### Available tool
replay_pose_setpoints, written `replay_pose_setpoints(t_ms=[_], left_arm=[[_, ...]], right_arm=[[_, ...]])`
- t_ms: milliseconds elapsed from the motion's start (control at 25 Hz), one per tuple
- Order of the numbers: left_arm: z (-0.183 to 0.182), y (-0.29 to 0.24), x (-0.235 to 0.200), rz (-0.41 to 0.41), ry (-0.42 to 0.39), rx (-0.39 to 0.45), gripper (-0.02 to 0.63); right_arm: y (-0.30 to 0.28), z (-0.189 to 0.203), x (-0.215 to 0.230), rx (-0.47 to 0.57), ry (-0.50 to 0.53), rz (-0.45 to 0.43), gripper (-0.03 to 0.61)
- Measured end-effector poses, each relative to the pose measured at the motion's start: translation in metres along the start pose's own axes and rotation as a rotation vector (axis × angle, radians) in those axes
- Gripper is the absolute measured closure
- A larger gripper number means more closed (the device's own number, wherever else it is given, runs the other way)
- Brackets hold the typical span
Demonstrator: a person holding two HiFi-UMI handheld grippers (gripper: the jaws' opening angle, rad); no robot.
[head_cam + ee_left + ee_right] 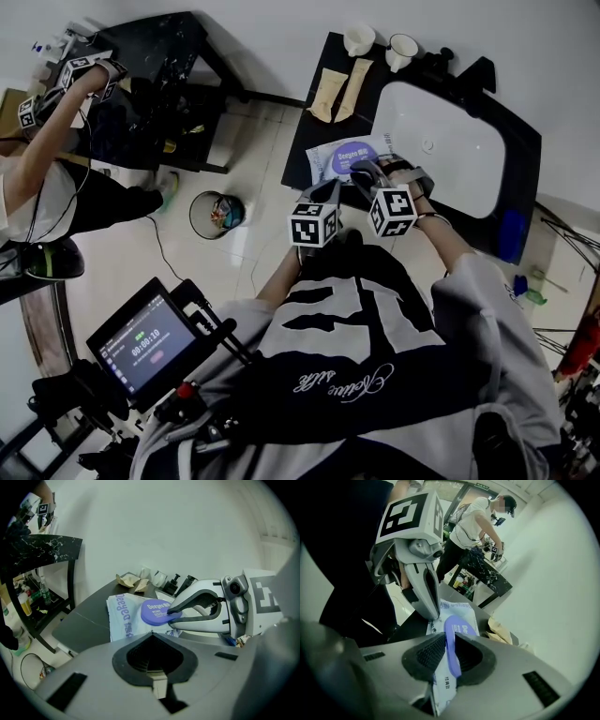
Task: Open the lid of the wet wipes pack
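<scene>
The wet wipes pack (349, 153) lies on the dark table (302, 155); it is a white and blue film pack (123, 617) with a round purple lid (154, 611). My right gripper (172, 614) is shut on the lid's edge, one finger on top and one underneath. In the right gripper view the lid (457, 630) stands edge-on between that gripper's (449, 643) pads, with some white pack film below it. My left gripper (151, 633) is shut, its tips (433, 617) pressing on the pack (457, 607) at its near edge. In the head view the left gripper (330, 192) and right gripper (366, 171) meet over the pack.
A white basin (441, 155) fills the table's right half. Brown paper sachets (339, 89) and two white cups (359, 39) sit at the far end. A bin (216, 214) stands on the floor. Another person (47, 183) works at a black marble table (159, 56). A screen (141, 347) hangs near me.
</scene>
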State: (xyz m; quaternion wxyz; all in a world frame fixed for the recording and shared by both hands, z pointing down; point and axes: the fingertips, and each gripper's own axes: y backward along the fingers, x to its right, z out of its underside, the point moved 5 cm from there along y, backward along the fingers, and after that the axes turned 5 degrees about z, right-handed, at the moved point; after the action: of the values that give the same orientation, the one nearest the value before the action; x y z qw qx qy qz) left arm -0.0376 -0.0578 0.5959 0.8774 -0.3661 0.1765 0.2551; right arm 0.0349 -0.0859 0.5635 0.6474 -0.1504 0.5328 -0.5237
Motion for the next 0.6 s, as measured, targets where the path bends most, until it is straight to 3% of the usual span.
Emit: replay_pose_setpoints(t_ms=[600], left_arm=[[-0.0008,0.0004,-0.0007,-0.004,0.001,0.004,0.615]], right_arm=[[0.0026,-0.0016,0.0074,0.000,0.073,0.026,0.518]])
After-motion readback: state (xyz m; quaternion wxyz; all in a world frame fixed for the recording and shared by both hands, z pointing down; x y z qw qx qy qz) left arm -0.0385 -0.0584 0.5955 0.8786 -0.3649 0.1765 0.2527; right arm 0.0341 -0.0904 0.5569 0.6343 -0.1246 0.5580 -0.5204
